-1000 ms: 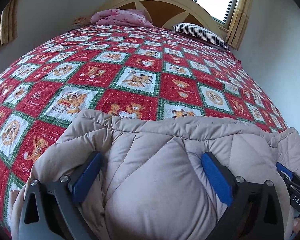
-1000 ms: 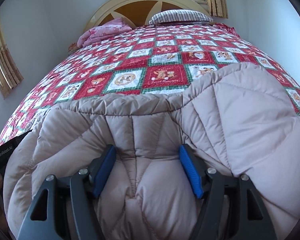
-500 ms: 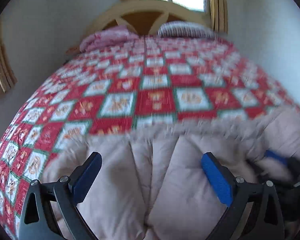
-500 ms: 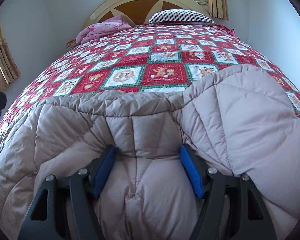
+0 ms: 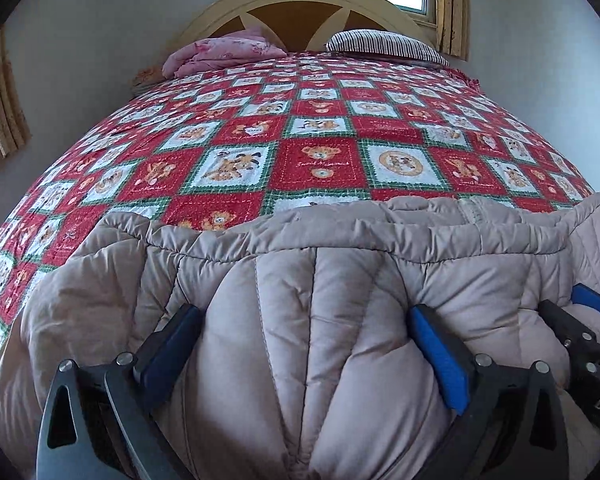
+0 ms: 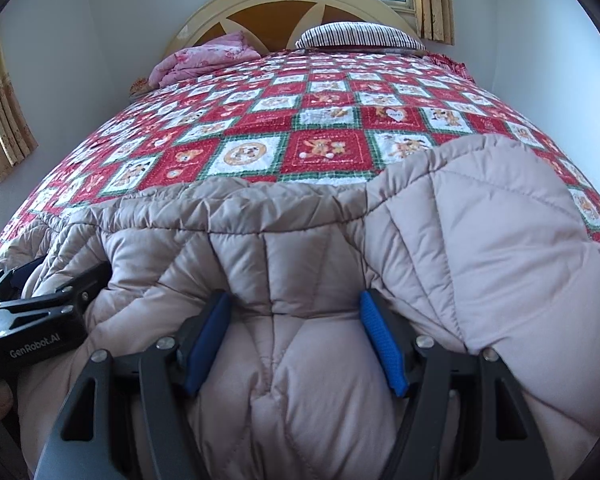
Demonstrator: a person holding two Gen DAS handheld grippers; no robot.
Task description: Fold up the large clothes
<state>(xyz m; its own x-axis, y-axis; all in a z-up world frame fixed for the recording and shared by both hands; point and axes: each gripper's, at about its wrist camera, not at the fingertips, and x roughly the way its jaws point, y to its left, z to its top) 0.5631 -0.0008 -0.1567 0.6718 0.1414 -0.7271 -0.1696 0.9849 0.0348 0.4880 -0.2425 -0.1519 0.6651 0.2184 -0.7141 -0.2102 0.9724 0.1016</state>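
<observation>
Beige quilted puffer coat (image 5: 308, 320) spread across the foot of the bed, on top of the red patchwork bedspread (image 5: 316, 160), far from the headboard (image 5: 300, 8). Left gripper (image 5: 306, 344) clamped on a bunched puff of the coat, blue pads (image 5: 440, 352) sunk into the padding. Right gripper (image 6: 294, 332) likewise clamped on a fold of the coat, just beside the left one. Beyond the coat, toward the headboard: pink folded blanket (image 6: 204, 60) and striped pillow (image 6: 356, 36), side by side against the headboard.
</observation>
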